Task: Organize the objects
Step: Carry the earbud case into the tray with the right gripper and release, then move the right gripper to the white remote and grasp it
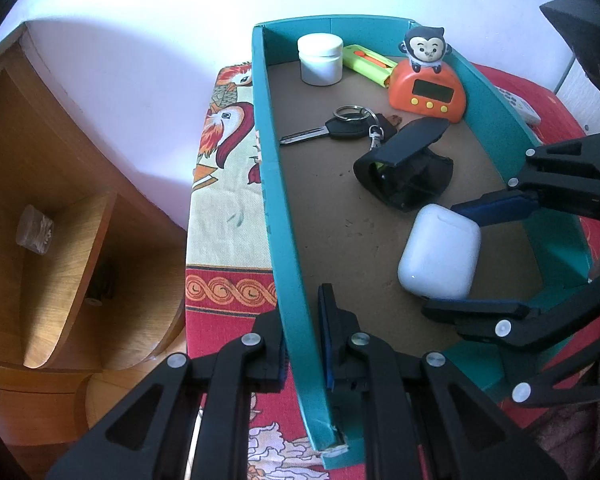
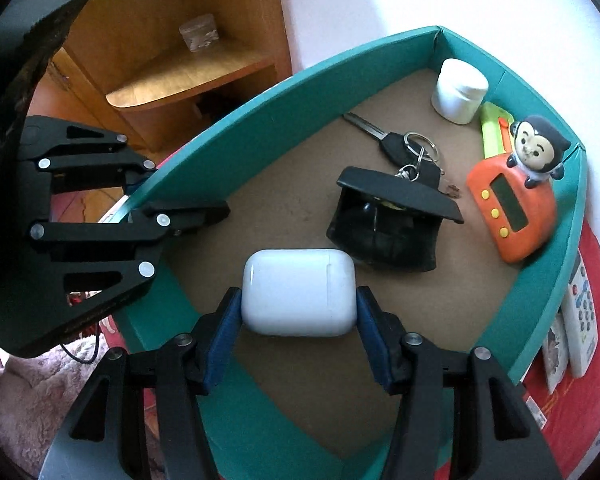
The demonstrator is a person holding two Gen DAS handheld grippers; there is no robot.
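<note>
The right tool (image 2: pixel 299 312) grasps a white, rounded plastic earbud case (image 2: pixel 299 292), its blue pads (image 2: pixel 224 336) pressed against the case's two short ends. The case sits low inside a shallow teal cardboard box (image 2: pixel 260 104) with a brown floor, near the box's close end; whether it touches the floor I cannot tell. The left tool (image 1: pixel 304 344) is clenched on the box's long side wall (image 1: pixel 272 200), one finger outside and one inside.

Further into the box, just beyond the case, lies a black folded pouch (image 2: pixel 388 220) with its flap raised. Next to it rests a black-headed key on a metal ring (image 2: pixel 400 144). An orange digital timer topped with a small monkey figure (image 2: pixel 512 204) leans against the far side wall. A lime-green utility cutter (image 2: pixel 492 128) lies behind it, and a white round jar with a lid (image 2: pixel 458 90) stands in the far corner.

The box rests on a red patterned cloth with bird prints (image 1: pixel 228 216). A white remote control (image 2: pixel 580 312) lies on the cloth outside the box, and a wooden corner shelf (image 1: pixel 60 220) stands beside it.
</note>
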